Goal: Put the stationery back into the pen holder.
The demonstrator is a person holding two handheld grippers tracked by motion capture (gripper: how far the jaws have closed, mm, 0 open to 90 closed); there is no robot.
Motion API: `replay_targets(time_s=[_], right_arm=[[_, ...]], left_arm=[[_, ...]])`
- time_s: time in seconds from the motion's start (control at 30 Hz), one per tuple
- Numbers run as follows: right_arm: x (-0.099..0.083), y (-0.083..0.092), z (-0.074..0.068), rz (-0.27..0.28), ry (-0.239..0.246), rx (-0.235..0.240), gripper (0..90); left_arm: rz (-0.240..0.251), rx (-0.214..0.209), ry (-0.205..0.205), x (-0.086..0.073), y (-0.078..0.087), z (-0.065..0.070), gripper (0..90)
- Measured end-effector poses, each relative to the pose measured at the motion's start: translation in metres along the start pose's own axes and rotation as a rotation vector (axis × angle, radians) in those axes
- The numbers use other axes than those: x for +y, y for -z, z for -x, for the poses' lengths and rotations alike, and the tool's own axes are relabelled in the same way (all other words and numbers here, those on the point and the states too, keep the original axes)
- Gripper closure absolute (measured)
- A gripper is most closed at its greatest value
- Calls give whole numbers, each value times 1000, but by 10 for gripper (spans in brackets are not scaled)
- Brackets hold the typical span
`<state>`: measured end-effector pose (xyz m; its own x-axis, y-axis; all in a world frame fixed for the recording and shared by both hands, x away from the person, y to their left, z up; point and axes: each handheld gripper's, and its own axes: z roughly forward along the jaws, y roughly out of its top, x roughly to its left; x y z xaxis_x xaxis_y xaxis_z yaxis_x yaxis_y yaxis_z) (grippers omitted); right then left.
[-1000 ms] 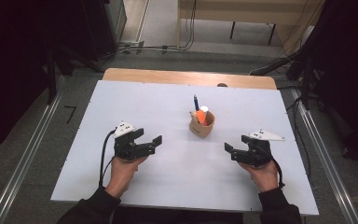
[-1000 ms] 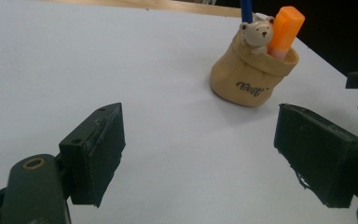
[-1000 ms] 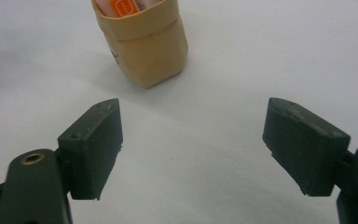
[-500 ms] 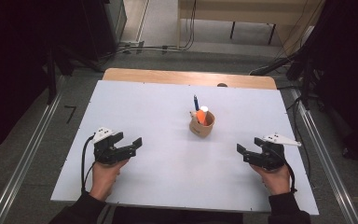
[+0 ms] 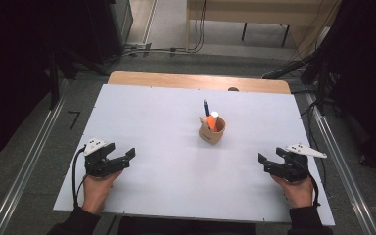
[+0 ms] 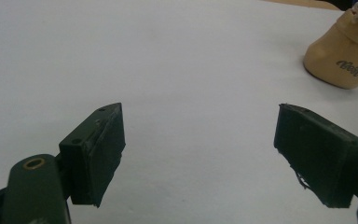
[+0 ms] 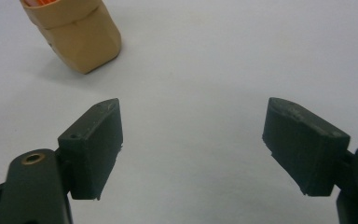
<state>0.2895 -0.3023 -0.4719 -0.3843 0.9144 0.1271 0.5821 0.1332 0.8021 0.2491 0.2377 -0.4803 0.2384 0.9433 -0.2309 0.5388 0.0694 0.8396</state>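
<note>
Both grippers sit with their jaws spread wide and nothing between them: my left gripper [image 5: 127, 156] rests low and well to the left of the tan cup [image 5: 212, 132], my right gripper [image 5: 266, 164] low and to the cup's right, each held off from it by bare white table [image 5: 152, 112]. Neither touches anything but the hand that carries it.

I take the cup as the thing to work with. It stands near the middle of the table, leaning slightly, with a blue pen [image 5: 206, 107] and an orange marker [image 5: 211, 121] poking out of its top. In the left gripper view the cup [image 6: 342, 58] looks like soft, creased paper or thin leather, so I judge it light and easy to crush or tip. I would pinch it low on the wall with gentle pressure, or lift the stiff, slim pens by their shafts instead. In the right gripper view the cup [image 7: 74, 35] lies ahead and left of the jaws.
</note>
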Motion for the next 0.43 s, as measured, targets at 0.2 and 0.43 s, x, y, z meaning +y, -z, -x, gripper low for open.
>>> replay_targets(time_s=[0.2,0.43], right_arm=[[-3,4,7,1,-14,-17,183],[-5,8,12,16,-10,-46,160]], left_arm=[[-6,20,9,-4,4,-8,167],[-3,30,22,-6,7,-13,167]])
